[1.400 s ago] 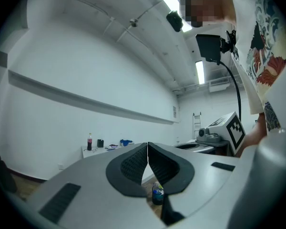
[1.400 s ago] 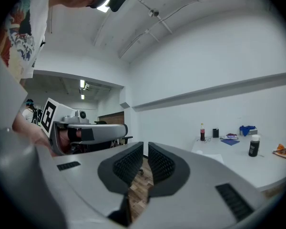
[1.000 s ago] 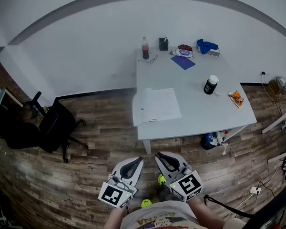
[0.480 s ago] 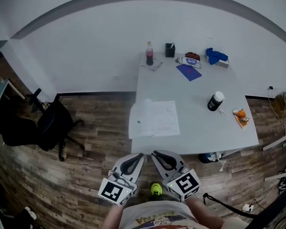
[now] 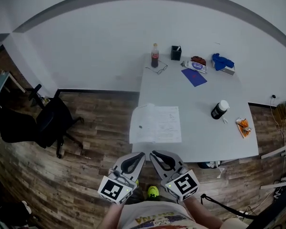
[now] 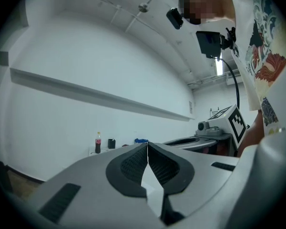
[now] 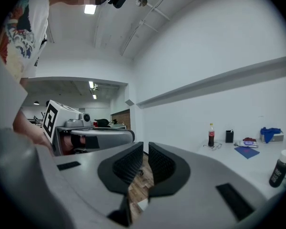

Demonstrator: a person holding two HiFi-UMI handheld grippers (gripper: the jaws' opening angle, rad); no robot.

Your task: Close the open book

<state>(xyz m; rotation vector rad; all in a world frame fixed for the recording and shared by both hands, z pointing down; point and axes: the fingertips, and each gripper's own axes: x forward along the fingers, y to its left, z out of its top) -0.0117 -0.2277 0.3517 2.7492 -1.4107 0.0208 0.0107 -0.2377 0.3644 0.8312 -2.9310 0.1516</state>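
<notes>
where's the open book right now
Head view: the open book lies at the near left corner of the white table, well left of the white-capped black bottle.

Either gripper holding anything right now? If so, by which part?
Nothing is held. The left gripper is shut on air, the right gripper is slightly open and empty; the open book lies untouched on the table.

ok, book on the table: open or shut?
Open. The book lies spread flat, white pages up, at the table's near left corner.
</notes>
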